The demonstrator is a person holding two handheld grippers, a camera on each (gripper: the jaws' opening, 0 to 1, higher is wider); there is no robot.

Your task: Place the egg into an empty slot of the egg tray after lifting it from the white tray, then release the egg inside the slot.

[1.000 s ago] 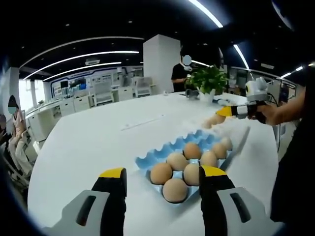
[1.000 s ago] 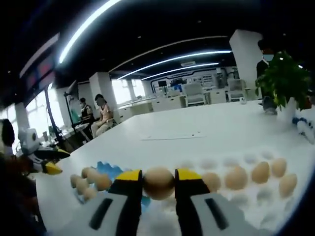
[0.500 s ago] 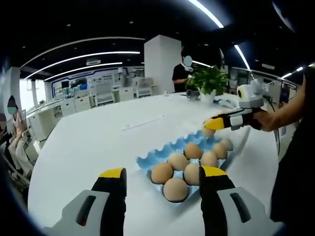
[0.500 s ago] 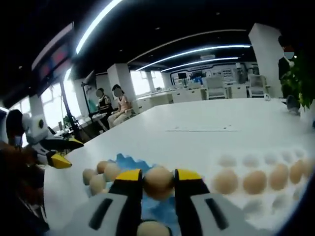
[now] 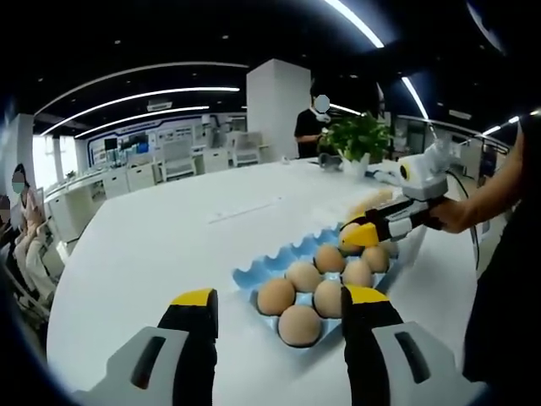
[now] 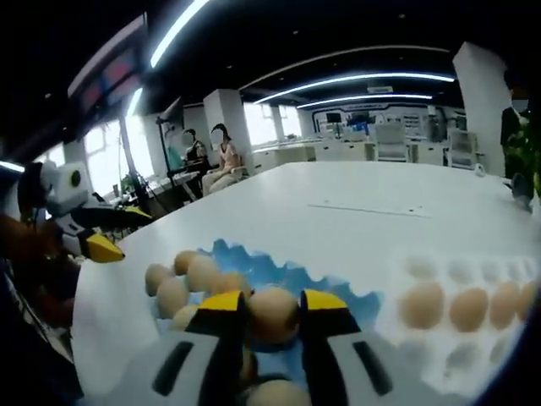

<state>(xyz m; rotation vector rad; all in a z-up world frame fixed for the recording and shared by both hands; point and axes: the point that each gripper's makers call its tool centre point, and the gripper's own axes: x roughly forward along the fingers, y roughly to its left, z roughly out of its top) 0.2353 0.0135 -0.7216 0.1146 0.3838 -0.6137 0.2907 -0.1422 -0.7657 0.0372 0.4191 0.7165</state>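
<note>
A broad, smooth white counter [image 5: 161, 245] carries everything. On it lies the blue tray [image 5: 269, 271], a moulded sheet with a scalloped, wavy edge and rounded cups; in the left gripper view it sits just beyond the near tool tips, with six tan, matte eggs [image 5: 277, 296] seated in its near and right cups. In the right gripper view the same blue tray [image 6: 292, 275] shows several eggs clustered at its left end and bare blue cups in the middle. Right of it there lies the white tray [image 6: 423, 271], a pale dimpled sheet holding a row of brown eggs along its near side, somewhat blurred.

The left tool [image 5: 279, 309], grey-bodied with yellow tips, has its jaws wide apart with nothing between them, hovering above the counter at the near end of the blue tray. It appears at the left of the right gripper view, held in a hand.

The right tool [image 6: 272, 311] is closed on the egg [image 6: 272, 315], a smooth oval pinched between its yellow tips, over the middle of the blue tray. Whether the egg touches a cup cannot be told. In the left gripper view the right tool [image 5: 355, 237] reaches in from the right, tips down at the far part of the blue tray.

A leafy potted plant [image 5: 359, 139] stands on the far counter.
</note>
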